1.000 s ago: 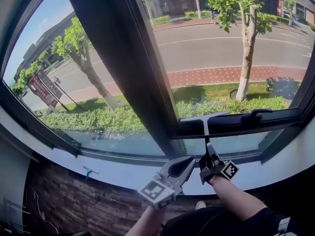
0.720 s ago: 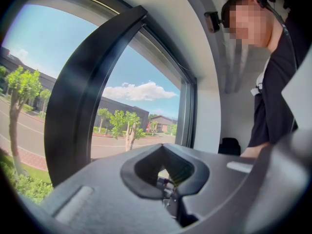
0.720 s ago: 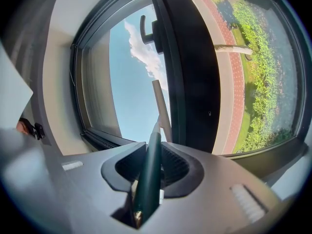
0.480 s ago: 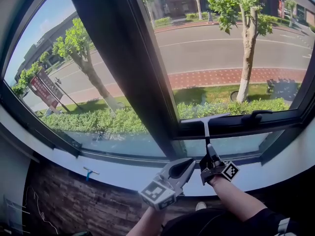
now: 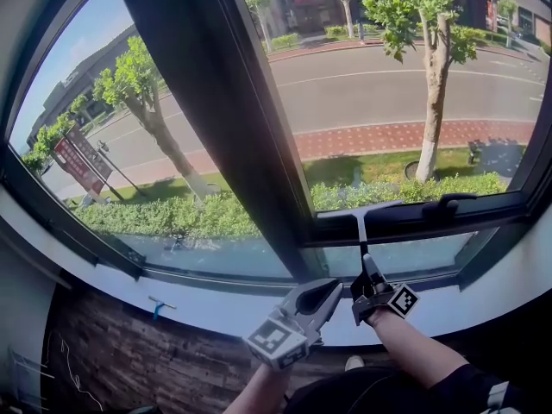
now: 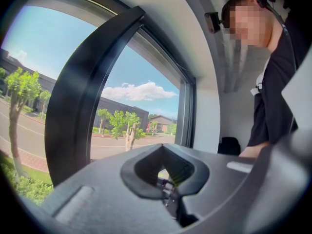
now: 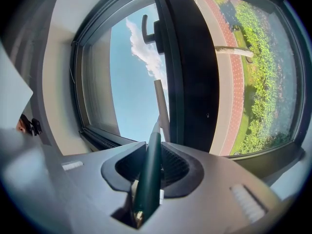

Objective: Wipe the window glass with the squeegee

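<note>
Where its dark green handle ends, the squeegee point(image 5: 360, 221) continues as a pale, thin shaft rising to a pale crossbar that lies at the bottom edge of the window glass point(image 5: 414, 102), just above the dark horizontal rail. The right gripper point(image 5: 369, 272) holds it from below, jaws pinching the handle point(image 7: 148, 179), which stands up between them. Just beside it on the left, the left gripper point(image 5: 326, 293) hangs over the white sill point(image 5: 198, 304) – jaws pressed together, tips meeting, with nothing between them. A black window handle point(image 5: 448, 202) sits on the rail right of the crossbar, and a broad dark mullion point(image 5: 216, 119) slants across the view to its left. Farther left on the sill lies a small blue-handled tool point(image 5: 157, 304), too small to identify.
</note>
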Available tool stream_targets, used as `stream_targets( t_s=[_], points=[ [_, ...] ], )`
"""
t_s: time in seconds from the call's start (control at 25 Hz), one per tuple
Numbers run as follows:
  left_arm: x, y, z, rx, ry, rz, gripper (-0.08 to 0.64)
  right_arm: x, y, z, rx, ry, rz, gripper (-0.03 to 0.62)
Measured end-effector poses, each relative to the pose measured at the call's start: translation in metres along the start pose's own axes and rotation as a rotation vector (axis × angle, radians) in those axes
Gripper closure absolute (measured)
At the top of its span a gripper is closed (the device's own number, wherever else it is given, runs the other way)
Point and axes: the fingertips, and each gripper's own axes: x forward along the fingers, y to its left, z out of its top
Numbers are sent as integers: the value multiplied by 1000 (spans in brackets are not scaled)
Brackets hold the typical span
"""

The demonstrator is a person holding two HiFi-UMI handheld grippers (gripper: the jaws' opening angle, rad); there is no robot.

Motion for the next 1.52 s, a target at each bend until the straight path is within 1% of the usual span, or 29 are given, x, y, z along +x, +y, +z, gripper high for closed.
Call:
stream_targets(
  t_s=[0.16, 0.24, 0.32, 0.4, 0.56, 0.72, 0.84, 1.04, 1.32, 1.44, 1.52],
  points=[
    [-1, -2, 0, 0, 5, 5, 557, -6, -8, -1, 14, -8, -31, 494],
    [0, -2, 4, -5, 13, 20, 557, -6, -8, 0, 21, -10, -33, 495],
    [0, -1, 2, 1, 7, 12, 557, -5, -9, 1, 20, -8, -30, 495],
    [1, -1, -1, 6, 3, 2, 557, -5, -10, 1, 14, -7, -30, 495],
    [2, -1, 2, -1, 11, 13, 557, -5, -10, 1, -16, 0, -42, 495],
    [3, -2, -1, 9, 1, -6, 557, -5, -8, 1, -45, 15, -58, 495],
    [5, -1, 0, 0, 18, 11, 557, -5, -8, 1, -45, 18, -55, 497],
    [6, -1, -1, 1, 9, 5, 557, -7, -7, 2, -8, 18, -37, 497],
    [10, 0, -6, -5, 2, -14, 557, -6, 3, 4, -32, 49, -6, 499],
    [15, -1, -9, -8, 0, -29, 557, -6, 18, 10, -24, 42, 32, 499],
    [19, -1, -9, -8, -4, -42, 557, -5, 36, 17, -39, 43, 75, 499]
  ],
)
